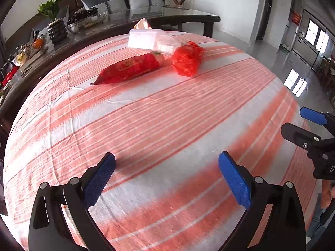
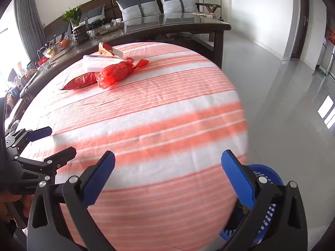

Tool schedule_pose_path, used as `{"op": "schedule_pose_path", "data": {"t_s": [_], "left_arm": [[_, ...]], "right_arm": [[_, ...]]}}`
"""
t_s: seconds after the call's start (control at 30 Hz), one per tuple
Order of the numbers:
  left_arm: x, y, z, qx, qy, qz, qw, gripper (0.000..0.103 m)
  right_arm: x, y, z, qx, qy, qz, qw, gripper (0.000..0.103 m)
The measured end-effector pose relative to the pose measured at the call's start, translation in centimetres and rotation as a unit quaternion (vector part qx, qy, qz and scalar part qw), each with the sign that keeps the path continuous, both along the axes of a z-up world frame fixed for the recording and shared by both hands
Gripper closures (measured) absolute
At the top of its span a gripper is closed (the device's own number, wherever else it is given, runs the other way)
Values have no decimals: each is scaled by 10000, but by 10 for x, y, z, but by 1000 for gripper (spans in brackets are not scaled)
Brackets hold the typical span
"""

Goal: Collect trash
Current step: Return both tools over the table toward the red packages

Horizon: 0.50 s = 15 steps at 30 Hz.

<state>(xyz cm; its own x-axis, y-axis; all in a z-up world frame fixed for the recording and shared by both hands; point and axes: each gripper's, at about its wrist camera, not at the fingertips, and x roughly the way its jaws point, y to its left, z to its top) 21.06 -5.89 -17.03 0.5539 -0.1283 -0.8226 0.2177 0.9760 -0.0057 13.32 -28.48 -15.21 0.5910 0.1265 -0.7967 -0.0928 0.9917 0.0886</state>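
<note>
Trash lies at the far side of the striped tablecloth (image 1: 159, 125): a red snack packet (image 1: 127, 69) (image 2: 80, 81), a crumpled red plastic bag (image 1: 187, 59) (image 2: 118, 73), a clear plastic box (image 1: 150, 40) (image 2: 96, 62) and a torn wrapper (image 1: 142, 24) (image 2: 107, 50) behind it. My left gripper (image 1: 167, 177) is open and empty over the near cloth, and shows at left in the right wrist view (image 2: 54, 144). My right gripper (image 2: 167, 177) is open and empty over the table's near right edge, and shows at right in the left wrist view (image 1: 301, 123).
A blue slotted basket (image 2: 266, 200) stands on the floor below the table's near right edge. A dark long table (image 2: 171, 26) with a plant, bowls and clutter stands behind, with a sofa beyond. Grey tiled floor (image 2: 272, 87) lies to the right.
</note>
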Motion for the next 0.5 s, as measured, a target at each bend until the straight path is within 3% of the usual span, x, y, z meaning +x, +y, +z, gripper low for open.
{"op": "schedule_pose_path", "data": {"t_s": [0.13,0.5], "left_arm": [[29,23,0,42,8,203,9998,5],[47,23,0,68,16,207,9998,4]], "right_arm": [[39,30,-16,-336,200,-155,9991,4],[42,31,-15,-357,199,-203,9990,4]]}}
